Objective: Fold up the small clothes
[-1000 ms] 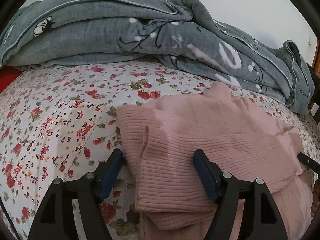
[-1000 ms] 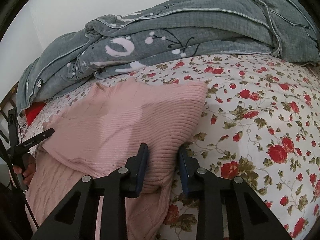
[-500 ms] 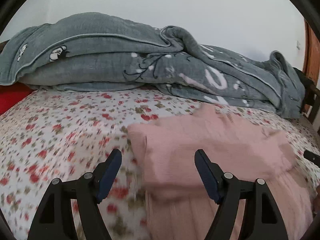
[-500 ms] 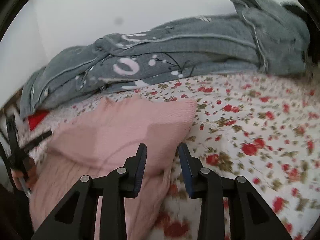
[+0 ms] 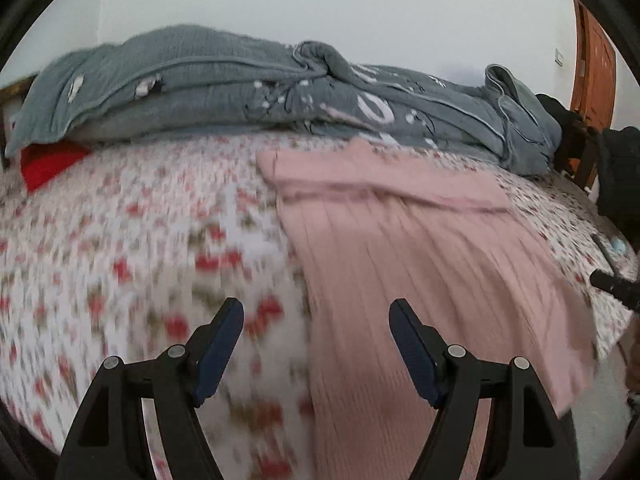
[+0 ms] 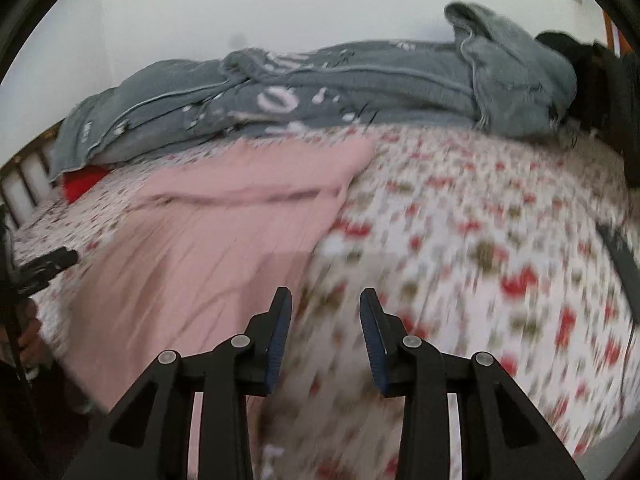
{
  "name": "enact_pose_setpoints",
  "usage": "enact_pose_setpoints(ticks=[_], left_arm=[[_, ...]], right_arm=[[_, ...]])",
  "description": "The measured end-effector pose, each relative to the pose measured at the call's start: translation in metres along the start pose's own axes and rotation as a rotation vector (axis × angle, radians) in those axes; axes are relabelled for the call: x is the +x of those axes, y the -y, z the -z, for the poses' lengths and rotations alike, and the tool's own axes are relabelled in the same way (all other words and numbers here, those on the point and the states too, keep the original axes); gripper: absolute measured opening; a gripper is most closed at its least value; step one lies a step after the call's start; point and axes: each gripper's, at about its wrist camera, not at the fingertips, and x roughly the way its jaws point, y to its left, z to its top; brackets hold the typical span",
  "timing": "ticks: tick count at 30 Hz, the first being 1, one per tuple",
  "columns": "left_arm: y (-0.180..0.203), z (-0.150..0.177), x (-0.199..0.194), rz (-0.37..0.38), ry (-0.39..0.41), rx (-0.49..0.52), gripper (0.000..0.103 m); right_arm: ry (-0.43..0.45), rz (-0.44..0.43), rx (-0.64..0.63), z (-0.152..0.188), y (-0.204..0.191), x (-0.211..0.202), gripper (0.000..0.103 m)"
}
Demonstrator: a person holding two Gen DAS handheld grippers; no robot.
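Note:
A pink ribbed knit garment [image 5: 420, 248] lies on the floral bed sheet [image 5: 120, 248], its far part folded over in a band. It also shows in the right wrist view [image 6: 208, 240]. My left gripper [image 5: 316, 316] is open and empty, near the garment's left edge at the bed's front. My right gripper [image 6: 325, 308] is open and empty, just right of the garment's right edge. Both views are motion-blurred.
A rumpled grey quilt [image 5: 280, 92] lies along the back of the bed, also in the right wrist view [image 6: 320, 92]. A red cushion [image 5: 48, 164] sits at the back left. A dark strap [image 6: 618, 256] lies on the sheet at right.
Both grippers let go of the folded garment edge and pulled back toward the bed's front. The right gripper opened wider. The garment stays folded on the sheet.

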Motion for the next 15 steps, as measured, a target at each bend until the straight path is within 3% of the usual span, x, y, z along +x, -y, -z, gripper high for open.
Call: enact_pose_setpoints(ticks=[6,15], left_arm=[[0.005,0.05,-0.015,0.04,-0.065,-0.045,0.074],[0.004,0.069,-0.002,0.058,-0.122,-0.108,0.071]], right_arm=[[-0.076,-0.106,0.034,0.052,-0.017,-0.014,0.036],[-0.11,-0.077,-0.008,0.084,-0.042,-0.002,0.036]])
